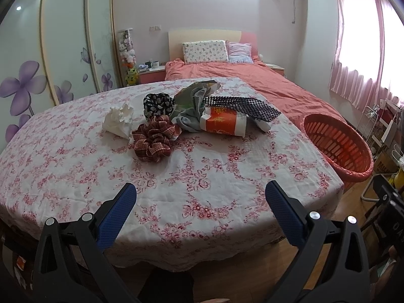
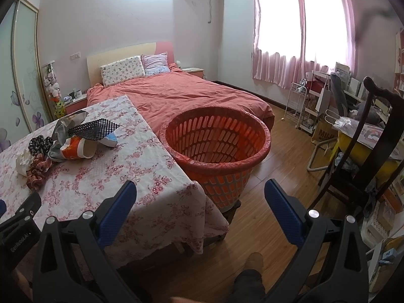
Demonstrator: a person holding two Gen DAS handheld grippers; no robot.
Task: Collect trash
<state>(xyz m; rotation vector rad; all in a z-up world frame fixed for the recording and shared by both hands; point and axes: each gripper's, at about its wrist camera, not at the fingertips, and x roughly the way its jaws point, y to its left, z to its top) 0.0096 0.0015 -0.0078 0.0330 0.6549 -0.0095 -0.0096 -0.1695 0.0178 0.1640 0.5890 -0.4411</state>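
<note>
A heap lies on the floral tablecloth (image 1: 176, 176): crumpled white tissue (image 1: 118, 121), a red plaid scrunchie (image 1: 152, 139), a black floral scrunchie (image 1: 157, 104), a grey cloth with a foil wrapper (image 1: 194, 101), an orange and white paper cup (image 1: 224, 123) on its side, and a black dotted tie (image 1: 245, 106). My left gripper (image 1: 200, 192) is open above the table's near edge, well short of the heap. My right gripper (image 2: 200, 192) is open over the table's right corner, facing the orange basket (image 2: 214, 136). The cup (image 2: 75, 149) and tie (image 2: 93, 128) show far left there.
The orange basket (image 1: 338, 144) stands on the wooden floor (image 2: 277, 176) just right of the table. A bed with a coral cover (image 2: 189, 93) is behind. A dark wooden chair (image 2: 366, 151) and cluttered shelves line the right side. A wardrobe (image 1: 63, 50) stands at left.
</note>
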